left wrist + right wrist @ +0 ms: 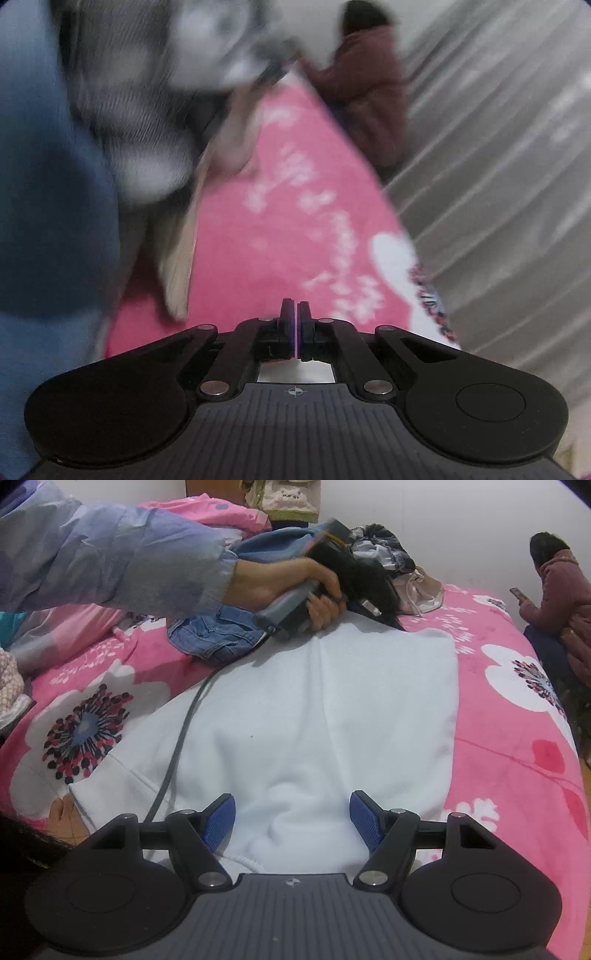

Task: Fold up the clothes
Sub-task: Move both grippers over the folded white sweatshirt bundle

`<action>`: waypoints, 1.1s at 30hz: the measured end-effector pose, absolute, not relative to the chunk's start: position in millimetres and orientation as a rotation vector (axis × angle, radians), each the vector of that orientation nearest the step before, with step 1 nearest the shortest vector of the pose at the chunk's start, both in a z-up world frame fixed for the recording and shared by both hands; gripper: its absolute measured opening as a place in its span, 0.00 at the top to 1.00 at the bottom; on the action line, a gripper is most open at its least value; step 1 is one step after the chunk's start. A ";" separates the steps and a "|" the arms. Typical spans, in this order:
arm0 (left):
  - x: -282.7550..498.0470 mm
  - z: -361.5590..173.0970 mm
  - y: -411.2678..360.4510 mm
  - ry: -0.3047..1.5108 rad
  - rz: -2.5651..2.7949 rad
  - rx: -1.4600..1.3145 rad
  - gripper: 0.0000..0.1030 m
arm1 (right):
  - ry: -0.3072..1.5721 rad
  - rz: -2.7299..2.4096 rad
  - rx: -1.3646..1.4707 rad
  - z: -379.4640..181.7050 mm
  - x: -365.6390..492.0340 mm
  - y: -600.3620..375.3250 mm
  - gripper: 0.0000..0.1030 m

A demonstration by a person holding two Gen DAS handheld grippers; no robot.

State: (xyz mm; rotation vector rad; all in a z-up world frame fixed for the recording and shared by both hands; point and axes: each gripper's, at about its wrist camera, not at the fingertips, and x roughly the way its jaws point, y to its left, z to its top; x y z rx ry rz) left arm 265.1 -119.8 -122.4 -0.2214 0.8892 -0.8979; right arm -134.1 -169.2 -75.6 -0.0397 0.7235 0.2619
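The right gripper (293, 818) hangs spread, nothing pinched, with the white top (314, 716) lying flat just ahead of and under its fingers. The left gripper (294, 317), pressed together and empty, reaches past the top's far edge, near the clothes pile (376, 550). Its trailing cable (177, 746) crosses the top; lifting a hem now could snag it and rumple the fold.

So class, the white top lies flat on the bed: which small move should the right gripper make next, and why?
Probably close the right gripper on the white top: its jaws stand open over the near hem, nothing gripped yet.
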 end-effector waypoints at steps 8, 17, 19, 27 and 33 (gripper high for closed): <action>143.2 -116.1 -143.5 1.055 -1.483 0.019 0.99 | 0.700 0.274 -0.021 -76.7 -137.1 -172.6 0.28; 185.2 -164.9 -171.8 1.096 -1.328 -0.106 0.95 | 0.691 0.280 -0.013 -76.9 -139.3 -176.1 0.28; 203.6 -169.0 -176.3 1.095 -1.303 -0.132 0.95 | 0.692 0.281 -0.010 -76.4 -138.5 -176.5 0.28; 241.6 -159.7 -187.4 1.039 -1.194 -0.141 0.95 | 0.690 0.282 -0.013 -76.9 -139.9 -176.3 0.26; 261.2 -135.0 -162.5 0.960 -1.024 -0.294 0.97 | 0.696 0.335 0.109 -70.2 -139.1 -191.5 0.22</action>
